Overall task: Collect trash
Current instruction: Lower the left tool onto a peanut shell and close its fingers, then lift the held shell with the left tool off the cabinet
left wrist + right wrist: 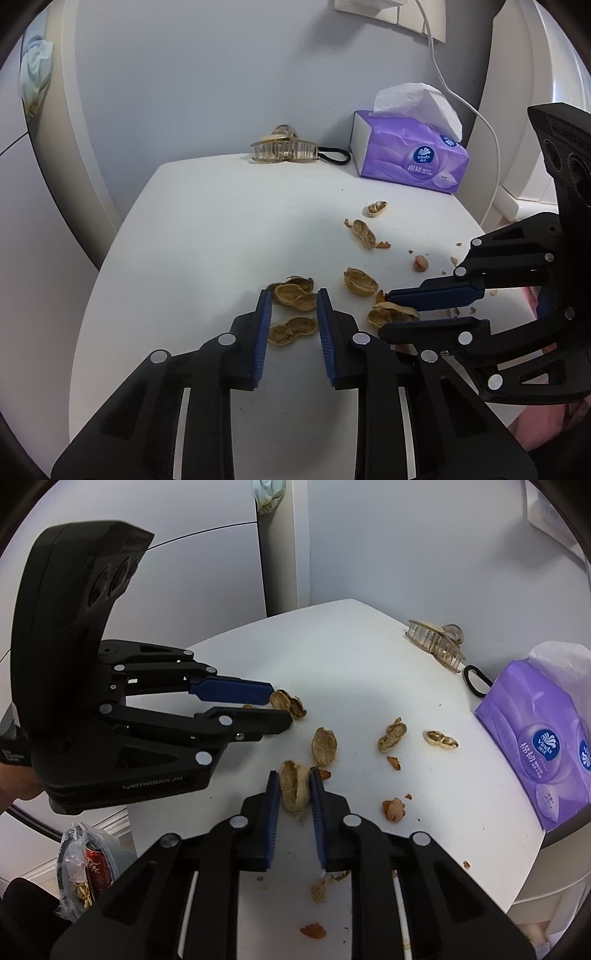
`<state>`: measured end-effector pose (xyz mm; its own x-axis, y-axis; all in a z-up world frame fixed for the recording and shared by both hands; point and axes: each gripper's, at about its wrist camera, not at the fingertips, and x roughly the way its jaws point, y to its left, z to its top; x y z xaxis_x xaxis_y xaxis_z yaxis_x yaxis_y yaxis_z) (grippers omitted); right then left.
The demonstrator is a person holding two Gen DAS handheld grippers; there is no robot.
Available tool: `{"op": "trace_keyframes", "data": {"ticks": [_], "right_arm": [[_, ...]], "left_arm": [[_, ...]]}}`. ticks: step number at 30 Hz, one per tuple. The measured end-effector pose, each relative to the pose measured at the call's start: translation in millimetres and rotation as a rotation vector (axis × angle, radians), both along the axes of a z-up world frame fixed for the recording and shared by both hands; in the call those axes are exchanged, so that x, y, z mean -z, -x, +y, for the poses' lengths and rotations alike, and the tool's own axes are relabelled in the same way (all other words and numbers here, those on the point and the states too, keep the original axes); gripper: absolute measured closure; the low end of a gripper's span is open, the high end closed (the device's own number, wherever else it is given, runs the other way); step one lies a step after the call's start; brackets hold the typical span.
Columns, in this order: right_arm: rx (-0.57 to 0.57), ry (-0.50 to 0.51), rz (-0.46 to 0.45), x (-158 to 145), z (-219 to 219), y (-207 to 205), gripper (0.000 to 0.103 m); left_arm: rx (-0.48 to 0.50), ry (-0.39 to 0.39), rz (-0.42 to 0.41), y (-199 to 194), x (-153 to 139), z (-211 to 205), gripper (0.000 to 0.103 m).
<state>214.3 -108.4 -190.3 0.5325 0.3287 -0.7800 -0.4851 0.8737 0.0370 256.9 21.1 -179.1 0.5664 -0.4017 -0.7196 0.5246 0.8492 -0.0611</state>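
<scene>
In the left wrist view, the left gripper (294,295) sits at lower centre, its blue-padded jaws narrowed around a tan, dry half peanut shell (293,296); the pads stand at its two ends, though whether they already press I cannot tell. A second open shell (292,330) lies just below it on the white round table (207,229). Further right, the right gripper (384,310) enters from the frame's right edge and pinches a cracked shell (392,314). More shells and reddish skins scatter toward the upper right, near the purple tissue pack (410,158).

In the right wrist view, a plastic-lined bin (83,867) holding a red can and shell bits shows at lower left. At lower centre the same cracked shell stands clamped lengthwise between the right jaws.

These shells look feather-light, stiff and brittle, likely to crumble under a hard squeeze. A gentle grip across the narrow waist or the rims seems best; the loose skins may be too thin to pinch.
</scene>
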Motion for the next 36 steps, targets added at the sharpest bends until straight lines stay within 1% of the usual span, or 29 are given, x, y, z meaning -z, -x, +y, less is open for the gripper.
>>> {"op": "trace_keyframes", "data": {"ticks": [4,5,6,13,15,21,24,29,33,36], "right_arm": [[0.004,-0.009,0.003,-0.3,-1.0,1.1,0.085],[0.007,-0.012,0.003,-0.4,-1.6,1.3,0.085],[0.008,-0.015,0.004,-0.5,-1.8,1.3,0.086],[0.013,-0.027,0.006,-1.1,-4.1,0.7,0.085],[0.013,-0.030,0.006,-1.5,-4.7,1.2,0.085],[0.015,-0.043,0.001,-4.8,-6.7,3.2,0.085],[0.018,-0.049,-0.005,-8.1,-8.4,4.2,0.085],[0.023,-0.059,-0.009,-13.9,-11.6,7.3,0.085],[0.026,-0.069,-0.011,-18.0,-11.5,10.5,0.085],[0.021,-0.072,-0.012,-18.3,-9.9,12.5,0.085]], "left_arm": [[-0.001,0.003,-0.003,2.4,-0.1,0.0,0.082],[0.001,0.008,0.002,2.2,0.1,0.5,0.097],[-0.001,0.009,0.004,1.9,0.1,1.1,0.098],[-0.001,0.005,0.007,3.9,-0.8,1.8,0.098],[-0.001,0.007,0.010,4.2,-1.0,2.1,0.101],[0.003,0.008,-0.007,10.6,-5.8,1.1,0.101],[0.000,0.012,-0.018,13.5,-11.0,2.2,0.103],[-0.030,0.033,-0.032,15.5,-21.7,11.8,0.103],[-0.059,0.066,-0.032,17.1,-31.0,26.6,0.103],[-0.059,0.066,-0.028,20.7,-34.5,32.6,0.103]]}}
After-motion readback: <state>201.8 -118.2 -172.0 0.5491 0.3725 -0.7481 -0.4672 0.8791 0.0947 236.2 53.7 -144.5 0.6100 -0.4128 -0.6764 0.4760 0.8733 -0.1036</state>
